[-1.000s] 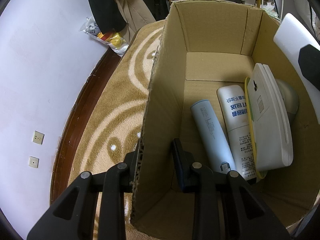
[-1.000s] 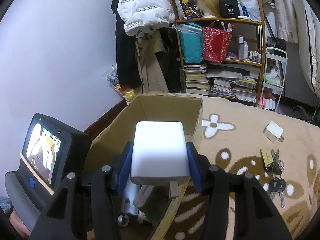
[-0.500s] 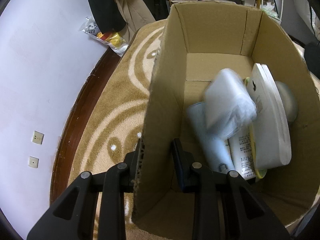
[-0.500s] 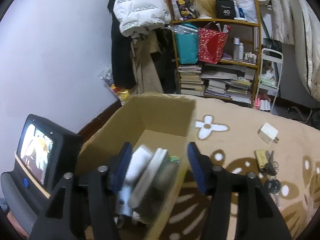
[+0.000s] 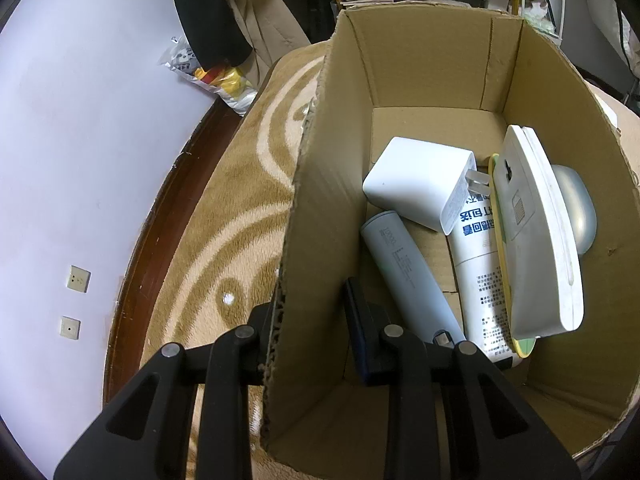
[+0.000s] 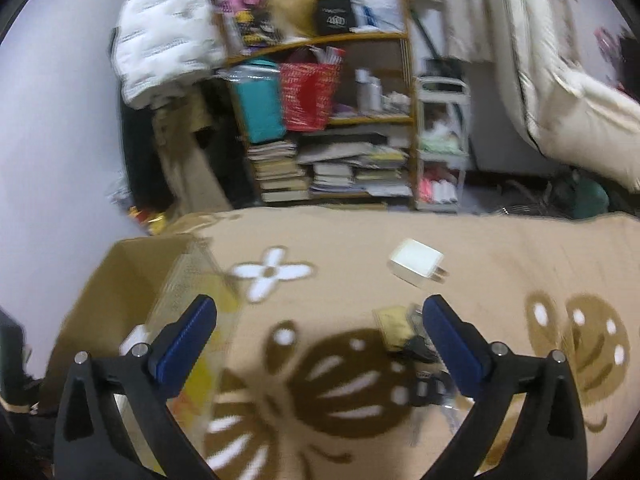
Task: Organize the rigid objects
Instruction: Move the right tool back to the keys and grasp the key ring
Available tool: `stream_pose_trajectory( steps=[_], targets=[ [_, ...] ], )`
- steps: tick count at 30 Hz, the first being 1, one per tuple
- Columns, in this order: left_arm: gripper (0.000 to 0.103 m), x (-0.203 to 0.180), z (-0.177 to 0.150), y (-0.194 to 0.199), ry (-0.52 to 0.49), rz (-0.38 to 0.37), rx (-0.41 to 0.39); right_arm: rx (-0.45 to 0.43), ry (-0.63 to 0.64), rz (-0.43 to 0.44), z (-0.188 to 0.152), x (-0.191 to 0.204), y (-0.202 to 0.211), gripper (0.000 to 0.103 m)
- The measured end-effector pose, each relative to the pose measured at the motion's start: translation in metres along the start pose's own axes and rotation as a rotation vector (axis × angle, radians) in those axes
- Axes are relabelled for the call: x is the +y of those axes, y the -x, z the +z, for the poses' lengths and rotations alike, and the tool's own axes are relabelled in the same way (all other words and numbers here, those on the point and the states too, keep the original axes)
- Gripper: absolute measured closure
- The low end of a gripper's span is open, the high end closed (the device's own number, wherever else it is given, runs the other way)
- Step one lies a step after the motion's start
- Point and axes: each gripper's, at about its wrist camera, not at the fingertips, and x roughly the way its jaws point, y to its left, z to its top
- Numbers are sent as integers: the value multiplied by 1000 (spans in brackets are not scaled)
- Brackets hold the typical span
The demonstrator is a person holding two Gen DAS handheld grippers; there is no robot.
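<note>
My left gripper (image 5: 310,304) is shut on the left wall of an open cardboard box (image 5: 432,68), one finger outside and one inside. In the box a white plug charger (image 5: 416,188) lies across a pale cylinder (image 5: 404,268) and a white tube with blue print (image 5: 480,276). A flat white device (image 5: 536,240) and a grey rounded object (image 5: 576,208) lean on the right wall. My right gripper (image 6: 320,312) is open and holds nothing, above the patterned carpet just right of the box (image 6: 132,280). A second white charger (image 6: 416,266) and a bunch of keys (image 6: 420,344) lie on the carpet ahead.
A crowded shelf (image 6: 332,128) with books, bags and bottles stands at the back, coats hanging beside it. A white wall (image 5: 80,160) and dark skirting run along the left. A plastic bag (image 5: 212,76) lies near the wall.
The right gripper opened and dropped the white charger into the box, where it came to rest on the tubes. It then swung right over the carpet. The left gripper kept its hold.
</note>
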Motion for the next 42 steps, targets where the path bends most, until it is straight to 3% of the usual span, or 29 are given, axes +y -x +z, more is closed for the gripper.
stream_pose_trajectory(
  steps=[11,20,25,28,30,36,42],
  targets=[
    [76,0,0,1,-1,0,0,105,-51,-98,-14,-41,-29,0],
    [76,-1,0,1,0,0,0,254,-135,-153,-52,-68,-64,11],
    [76,0,0,1,-1,1,0,267,-157,-170,-60,-77,-66,21],
    [76,0,0,1,0,0,1,275,-125,-218,-62,-74,-66,39],
    [76,-1,0,1,-1,1,0,272,-112,-224,-62,-74,-64,62],
    [76,-1,0,1,-2,2,0,246,-132,-192,-58,-73,-53,89],
    [76,-1,0,1,-1,2,0,196,-143,-145,-50,-66,-33,93]
  ],
)
